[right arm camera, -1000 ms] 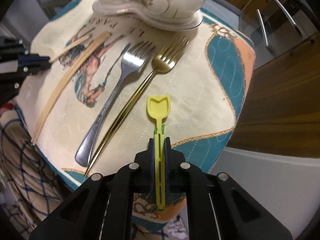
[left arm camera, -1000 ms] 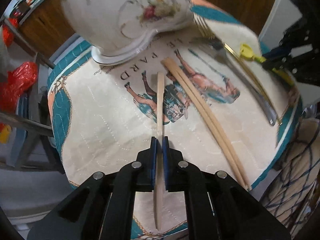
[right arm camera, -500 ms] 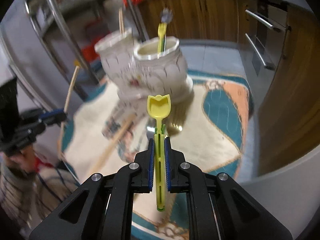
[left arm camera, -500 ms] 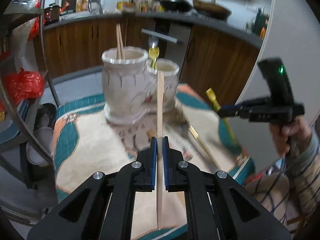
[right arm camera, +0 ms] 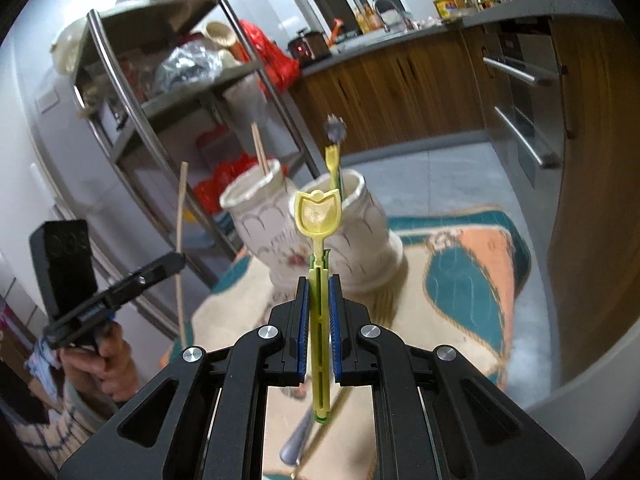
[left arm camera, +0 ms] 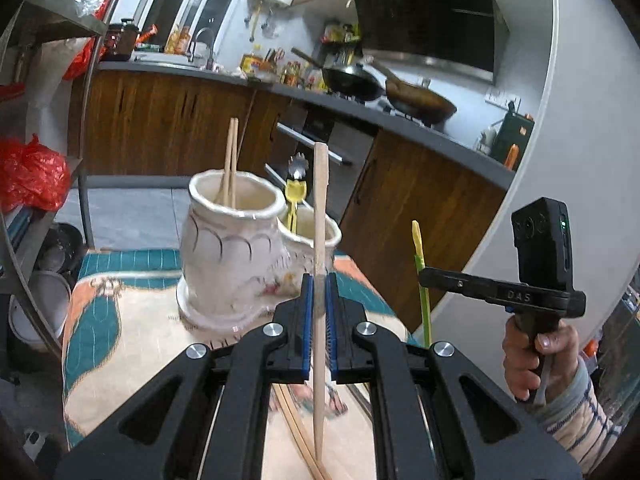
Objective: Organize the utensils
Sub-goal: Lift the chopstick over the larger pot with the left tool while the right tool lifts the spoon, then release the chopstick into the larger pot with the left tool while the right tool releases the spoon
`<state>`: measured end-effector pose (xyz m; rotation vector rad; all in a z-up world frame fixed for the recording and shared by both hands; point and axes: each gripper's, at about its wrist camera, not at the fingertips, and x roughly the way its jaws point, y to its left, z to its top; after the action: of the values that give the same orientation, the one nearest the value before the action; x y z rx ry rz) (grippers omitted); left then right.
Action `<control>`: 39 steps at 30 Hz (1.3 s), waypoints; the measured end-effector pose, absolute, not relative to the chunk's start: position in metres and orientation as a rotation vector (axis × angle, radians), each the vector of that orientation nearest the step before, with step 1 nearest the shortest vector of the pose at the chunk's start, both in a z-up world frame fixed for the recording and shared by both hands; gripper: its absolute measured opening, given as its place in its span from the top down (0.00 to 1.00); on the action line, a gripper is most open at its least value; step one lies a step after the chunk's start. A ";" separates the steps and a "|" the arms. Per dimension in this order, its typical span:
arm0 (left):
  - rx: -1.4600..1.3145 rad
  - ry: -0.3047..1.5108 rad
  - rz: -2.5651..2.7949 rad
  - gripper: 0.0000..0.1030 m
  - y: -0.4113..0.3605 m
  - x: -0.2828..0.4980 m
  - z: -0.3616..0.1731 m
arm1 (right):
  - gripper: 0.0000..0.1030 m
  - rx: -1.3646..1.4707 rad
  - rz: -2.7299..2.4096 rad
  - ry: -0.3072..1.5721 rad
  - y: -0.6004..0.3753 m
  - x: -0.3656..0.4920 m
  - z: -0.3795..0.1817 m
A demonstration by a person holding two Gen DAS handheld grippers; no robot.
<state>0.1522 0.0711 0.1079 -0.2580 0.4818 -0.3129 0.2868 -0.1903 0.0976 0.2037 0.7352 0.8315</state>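
My left gripper (left arm camera: 319, 280) is shut on a wooden chopstick (left arm camera: 320, 208) that stands upright in the air before the white double-cup ceramic holder (left arm camera: 232, 256). The holder's left cup has two chopsticks (left arm camera: 231, 160) in it, its right cup a yellow utensil (left arm camera: 295, 196) and a fork. My right gripper (right arm camera: 319, 280) is shut on a yellow-green tulip-shaped plastic spoon (right arm camera: 318, 216), held upright in front of the holder (right arm camera: 352, 240). In the left wrist view the right gripper (left arm camera: 426, 276) is at the right with the spoon (left arm camera: 420, 264) edge-on. The left gripper (right arm camera: 176, 260) shows at the left of the right wrist view with its chopstick (right arm camera: 182, 240).
The holder stands on a small table under a cream, teal and orange printed cloth (left arm camera: 120, 352). More chopsticks (left arm camera: 300, 436) and a silver fork handle (right arm camera: 296, 444) lie on the cloth below the grippers. A metal shelf rack (right arm camera: 160, 100) stands at the left, wooden kitchen cabinets (left arm camera: 420, 200) behind.
Both grippers have risen off the table and tipped up from looking down at the cloth to facing the holder. The chopstick and the yellow spoon came up with them, still gripped.
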 end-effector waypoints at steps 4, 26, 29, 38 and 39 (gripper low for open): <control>-0.240 0.408 -0.275 0.95 0.076 0.159 0.118 | 0.90 0.214 0.826 0.667 -0.184 0.292 0.106; -0.265 0.010 -0.120 0.95 0.102 0.240 0.157 | 0.90 0.185 0.736 0.377 -0.109 0.357 0.130; -0.248 0.041 -0.088 0.95 0.101 0.247 0.142 | 0.90 0.150 0.712 0.378 -0.105 0.358 0.121; -0.174 0.116 -0.082 0.94 0.081 0.253 0.113 | 0.90 0.081 0.657 0.393 -0.099 0.357 0.103; -0.168 0.118 -0.077 0.94 0.079 0.253 0.112 | 0.90 0.072 0.653 0.394 -0.098 0.356 0.101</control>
<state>0.2530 0.0785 0.1118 -0.1677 0.1182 -0.0772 0.3562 -0.0978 0.1011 0.0722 0.3945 0.6531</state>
